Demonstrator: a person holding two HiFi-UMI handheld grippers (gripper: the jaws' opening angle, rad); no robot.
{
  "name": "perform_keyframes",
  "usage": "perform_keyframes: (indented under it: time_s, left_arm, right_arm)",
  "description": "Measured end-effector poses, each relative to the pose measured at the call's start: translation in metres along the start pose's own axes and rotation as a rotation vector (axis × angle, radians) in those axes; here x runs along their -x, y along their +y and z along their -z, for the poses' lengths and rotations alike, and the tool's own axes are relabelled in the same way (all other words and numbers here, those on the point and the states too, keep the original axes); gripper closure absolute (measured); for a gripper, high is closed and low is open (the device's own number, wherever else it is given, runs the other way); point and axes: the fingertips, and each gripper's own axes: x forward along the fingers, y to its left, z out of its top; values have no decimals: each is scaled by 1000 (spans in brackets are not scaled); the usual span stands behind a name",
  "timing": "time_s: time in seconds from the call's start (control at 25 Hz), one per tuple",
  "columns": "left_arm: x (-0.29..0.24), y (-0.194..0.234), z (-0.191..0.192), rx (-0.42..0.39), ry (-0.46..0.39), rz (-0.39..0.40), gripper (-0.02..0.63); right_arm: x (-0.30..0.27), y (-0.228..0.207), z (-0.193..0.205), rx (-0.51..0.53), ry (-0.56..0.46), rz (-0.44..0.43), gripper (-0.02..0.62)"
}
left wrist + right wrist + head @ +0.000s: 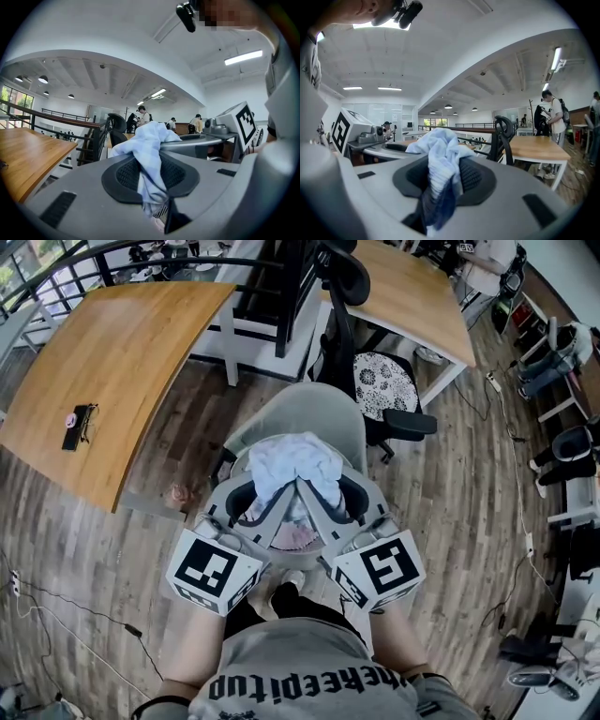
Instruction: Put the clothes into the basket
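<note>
A crumpled light blue and white garment [295, 463] hangs between my two grippers, just above the near side of a rounded grey basket [314, 407]. My left gripper [279, 489] is shut on it from the left, and the checked cloth [149, 157] bunches up out of its jaws. From the right, my right gripper [321, 487] is shut on the same garment, whose folds [440, 161] spill over its pads. The two sets of fingertips nearly meet. A pinkish cloth [295, 536] shows below the grippers. The basket's inside is mostly hidden.
A curved wooden table [112, 362] with a black device [77, 425] stands at the left. Beyond the basket are a black office chair [380, 381] with a patterned seat and a second wooden table [422, 296]. Cables lie on the plank floor [56, 606].
</note>
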Motion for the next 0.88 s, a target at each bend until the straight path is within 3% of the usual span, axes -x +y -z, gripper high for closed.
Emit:
perform_keyframes:
  time_s: [0.88]
  left_arm:
    - [-24,0,26,48,47,-100,509]
  right_arm:
    - [-8,-23,28,-28,39,-108,456]
